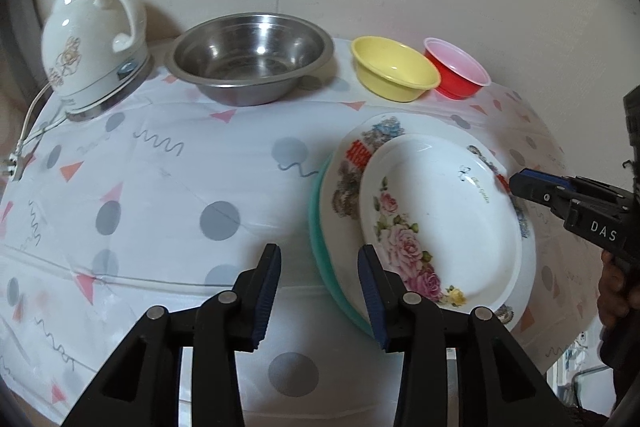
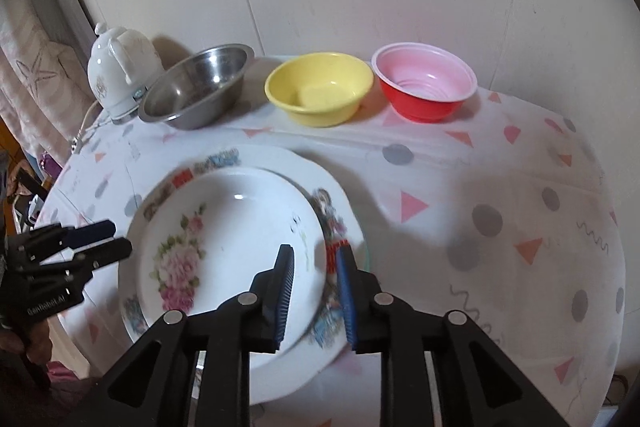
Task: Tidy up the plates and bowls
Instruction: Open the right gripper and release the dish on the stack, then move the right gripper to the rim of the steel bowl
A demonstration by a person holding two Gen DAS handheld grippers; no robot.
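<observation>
A stack of plates lies on the table: a white rose plate point(image 1: 436, 215) point(image 2: 224, 247) on a larger patterned white plate point(image 1: 352, 163) point(image 2: 320, 167) on a teal plate point(image 1: 320, 251). Behind stand a steel bowl point(image 1: 250, 57) point(image 2: 196, 87), a yellow bowl point(image 1: 394, 67) point(image 2: 320, 89) and a red bowl point(image 1: 458, 67) point(image 2: 426, 87). My left gripper point(image 1: 319, 259) point(image 2: 116, 239) is open and empty at the stack's left edge. My right gripper point(image 2: 316, 259) point(image 1: 516, 185) is open over the right rims of the plates, its jaws on either side of the rose plate's rim.
A white ceramic kettle point(image 1: 94, 35) point(image 2: 120, 71) with a cord stands at the back left. The round table point(image 1: 160, 187) point(image 2: 500, 207) has a patterned white cloth. A wall rises just behind the bowls.
</observation>
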